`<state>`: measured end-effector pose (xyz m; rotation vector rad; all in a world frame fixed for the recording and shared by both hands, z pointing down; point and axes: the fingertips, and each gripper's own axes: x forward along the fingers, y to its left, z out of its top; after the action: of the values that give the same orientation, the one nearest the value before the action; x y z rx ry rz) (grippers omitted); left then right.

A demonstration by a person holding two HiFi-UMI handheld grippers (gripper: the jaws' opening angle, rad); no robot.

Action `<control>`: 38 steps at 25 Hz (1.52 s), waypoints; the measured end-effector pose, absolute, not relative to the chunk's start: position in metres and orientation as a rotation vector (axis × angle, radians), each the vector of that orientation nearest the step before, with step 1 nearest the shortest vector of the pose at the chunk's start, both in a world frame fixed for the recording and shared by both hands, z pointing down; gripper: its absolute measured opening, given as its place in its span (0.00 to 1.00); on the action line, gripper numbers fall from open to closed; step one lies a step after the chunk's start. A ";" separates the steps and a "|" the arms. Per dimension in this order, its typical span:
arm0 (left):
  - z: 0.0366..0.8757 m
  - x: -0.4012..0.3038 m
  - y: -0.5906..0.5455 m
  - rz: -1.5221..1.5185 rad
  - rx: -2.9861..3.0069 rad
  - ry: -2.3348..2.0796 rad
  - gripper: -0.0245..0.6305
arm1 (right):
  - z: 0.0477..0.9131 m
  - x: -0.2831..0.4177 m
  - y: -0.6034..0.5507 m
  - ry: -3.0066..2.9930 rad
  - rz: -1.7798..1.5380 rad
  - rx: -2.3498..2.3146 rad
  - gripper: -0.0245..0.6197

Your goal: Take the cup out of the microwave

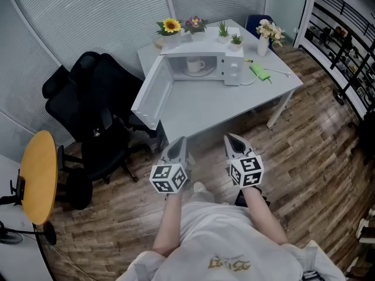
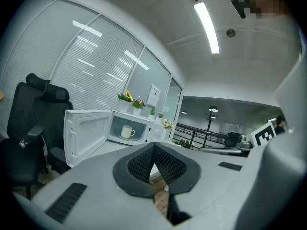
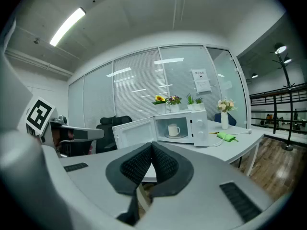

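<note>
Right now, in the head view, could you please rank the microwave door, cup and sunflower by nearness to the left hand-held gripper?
1. Microwave door, swung open at left.
2. Cup, inside the microwave.
3. Sunflower, behind the cup, at the back.

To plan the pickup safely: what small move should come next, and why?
Probably advance the right gripper toward the white ceramic cup: the door of the white box-shaped microwave already stands open, the cup sits inside, and this shut gripper is far from it.

I count one microwave [image 1: 233, 69], one cup [image 1: 195, 65], four potted plants [image 1: 171, 27], one vase [image 1: 263, 44], two black chairs [image 1: 102, 101], two tables [image 1: 222, 107].
</note>
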<state>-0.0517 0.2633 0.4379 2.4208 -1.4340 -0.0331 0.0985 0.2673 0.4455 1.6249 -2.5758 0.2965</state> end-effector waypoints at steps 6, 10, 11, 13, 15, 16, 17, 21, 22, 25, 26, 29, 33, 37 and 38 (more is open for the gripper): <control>0.438 -0.047 0.269 -0.037 2.424 -1.431 0.06 | 0.450 0.100 0.276 -2.581 0.292 1.615 0.05; 0.434 -0.047 0.273 -0.069 2.414 -1.445 0.07 | 0.442 0.106 0.277 -2.606 0.277 1.669 0.05; 0.433 -0.047 0.272 -0.084 2.406 -1.443 0.21 | 0.441 0.106 0.276 -2.615 0.281 1.662 0.11; 0.434 -0.047 0.271 -0.093 2.391 -1.440 0.46 | 0.441 0.102 0.274 -2.624 0.290 1.636 0.32; 0.437 -0.046 0.269 -0.050 2.401 -1.446 0.43 | 0.442 0.099 0.272 -2.622 0.279 1.630 0.31; 0.439 -0.044 0.268 -0.023 2.413 -1.447 0.41 | 0.441 0.099 0.271 -2.622 0.269 1.633 0.31; 0.440 -0.042 0.266 -0.003 2.423 -1.448 0.39 | 0.441 0.100 0.268 -2.624 0.261 1.635 0.30; 0.443 -0.046 0.250 0.002 2.407 -1.474 0.40 | 0.444 0.098 0.251 -2.635 0.273 1.618 0.29; 0.446 -0.048 0.245 0.002 2.397 -1.483 0.40 | 0.445 0.097 0.245 -2.636 0.281 1.613 0.29; 0.456 -0.052 0.225 0.009 2.367 -1.497 0.40 | 0.454 0.098 0.224 -2.622 0.306 1.611 0.29; 0.460 -0.054 0.216 0.011 2.358 -1.501 0.40 | 0.458 0.098 0.215 -2.613 0.314 1.614 0.29; 0.470 -0.059 0.179 0.019 2.332 -1.514 0.39 | 0.468 0.099 0.176 -2.582 0.318 1.632 0.29; 0.476 -0.066 0.119 0.020 2.309 -1.520 0.39 | 0.477 0.098 0.121 -2.557 0.347 1.630 0.29; 0.472 -0.068 0.054 0.046 2.326 -1.515 0.37 | 0.479 0.100 0.061 -2.517 0.373 1.667 0.29; 0.472 -0.069 0.038 0.049 2.326 -1.508 0.37 | 0.480 0.100 0.046 -2.513 0.383 1.672 0.29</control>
<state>-0.0690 0.0384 0.4723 2.3258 -1.5084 0.0493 0.0995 0.0462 0.4801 1.6723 -2.5125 0.3834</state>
